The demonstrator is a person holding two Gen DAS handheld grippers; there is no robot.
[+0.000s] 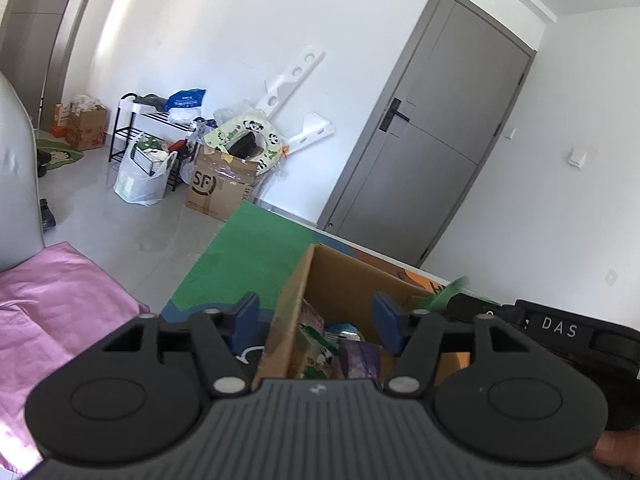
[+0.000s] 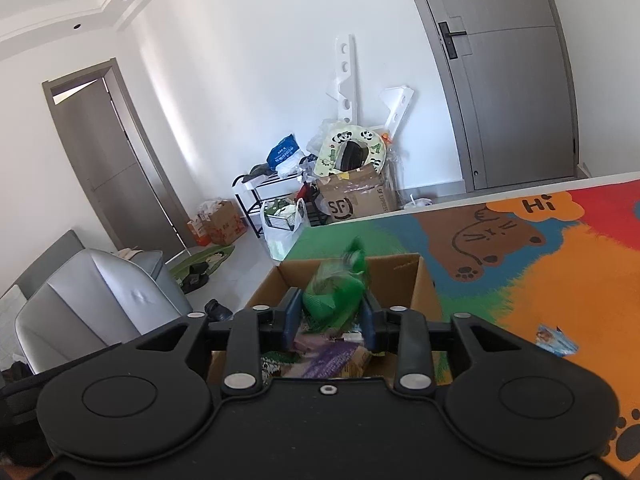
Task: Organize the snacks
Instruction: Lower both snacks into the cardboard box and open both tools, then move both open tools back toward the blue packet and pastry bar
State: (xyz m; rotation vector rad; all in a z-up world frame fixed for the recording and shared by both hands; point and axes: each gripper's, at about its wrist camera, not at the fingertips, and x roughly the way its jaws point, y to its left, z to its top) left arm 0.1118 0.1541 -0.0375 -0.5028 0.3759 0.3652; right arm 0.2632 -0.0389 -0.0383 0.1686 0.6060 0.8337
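An open cardboard box (image 1: 296, 280) (image 2: 420, 280) stands on a colourful play mat and holds several snack packets (image 1: 320, 344) (image 2: 324, 360). My right gripper (image 2: 331, 316) is shut on a green snack packet (image 2: 336, 292) and holds it over the box; the packet is blurred. The packet's tip (image 1: 452, 290) and the right gripper's body show at the right of the left wrist view. My left gripper (image 1: 316, 320) is open and empty, its fingers astride the box's left wall. A small blue snack packet (image 2: 556, 340) lies on the mat to the right of the box.
The play mat (image 2: 540, 272) (image 1: 248, 252) covers a raised surface with an edge at the far side. A pink cloth (image 1: 52, 312) lies to the left. A grey chair (image 2: 100, 300), an SF carton (image 2: 356, 200), a shoe rack and bags stand on the floor beyond.
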